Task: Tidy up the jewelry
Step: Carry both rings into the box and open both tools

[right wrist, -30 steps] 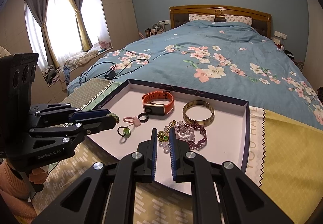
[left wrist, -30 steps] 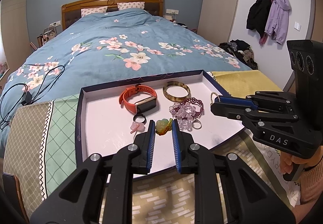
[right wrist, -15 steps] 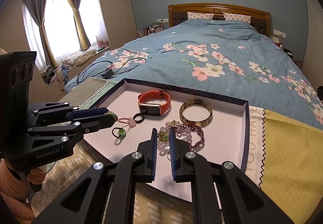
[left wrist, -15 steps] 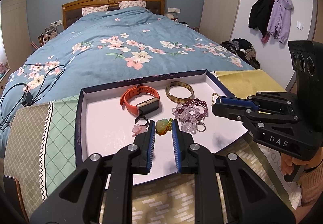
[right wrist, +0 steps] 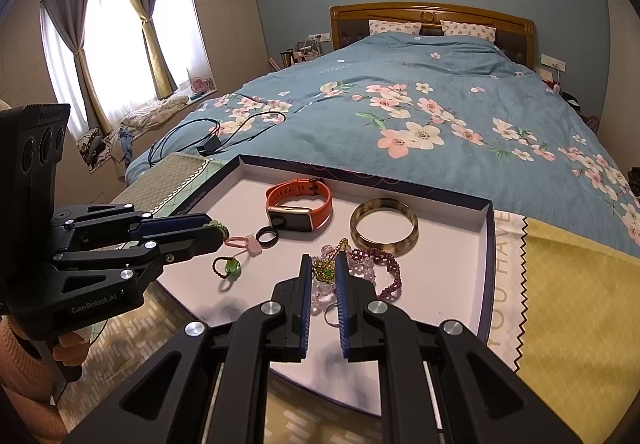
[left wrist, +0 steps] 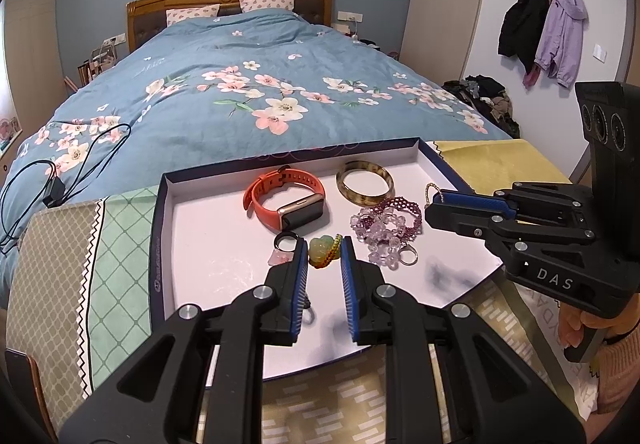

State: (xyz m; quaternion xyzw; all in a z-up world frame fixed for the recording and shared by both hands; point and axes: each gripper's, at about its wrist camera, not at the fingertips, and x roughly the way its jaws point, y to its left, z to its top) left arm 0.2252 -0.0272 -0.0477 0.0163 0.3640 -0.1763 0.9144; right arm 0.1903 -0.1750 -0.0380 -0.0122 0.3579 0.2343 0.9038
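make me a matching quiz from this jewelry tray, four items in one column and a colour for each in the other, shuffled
Things:
1. watch strap
2. bangle
3. plain ring beside the watch
4. woven beaded bracelet

Colours:
A. black
B. purple
C. orange
D. mottled brown and yellow

Pairs: 1-C, 2-D, 3-A, 4-B

All four lie inside the tray.
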